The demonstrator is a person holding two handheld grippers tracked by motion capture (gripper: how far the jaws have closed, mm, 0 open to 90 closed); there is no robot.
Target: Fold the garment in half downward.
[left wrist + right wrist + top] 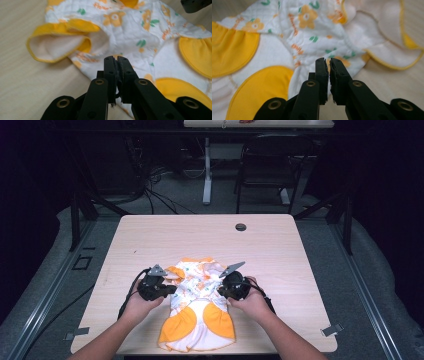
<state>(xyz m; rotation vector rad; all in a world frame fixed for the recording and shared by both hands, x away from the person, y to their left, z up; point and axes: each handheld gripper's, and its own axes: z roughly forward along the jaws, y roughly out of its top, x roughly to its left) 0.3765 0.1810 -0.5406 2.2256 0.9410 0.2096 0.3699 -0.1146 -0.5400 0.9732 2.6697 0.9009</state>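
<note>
A small white garment (197, 307) with orange patches and flower prints lies crumpled near the table's front edge. My left gripper (172, 289) sits at its left side, held in a hand. In the left gripper view its jaws stand together at the cloth's edge (95, 50), beside a yellow-trimmed sleeve opening (57, 46); the left gripper (115, 60) looks shut on the garment. My right gripper (221, 290) sits at the garment's right side. In the right gripper view the right gripper (329, 61) is pressed together over the printed cloth (312, 30) near its hem.
The light wooden table (150, 240) has a round grommet (241, 227) at the back centre. Black clips (331, 330) sit at the front corners. Beyond the table stand a chair (270, 165), a white desk leg (207, 175) and floor cables.
</note>
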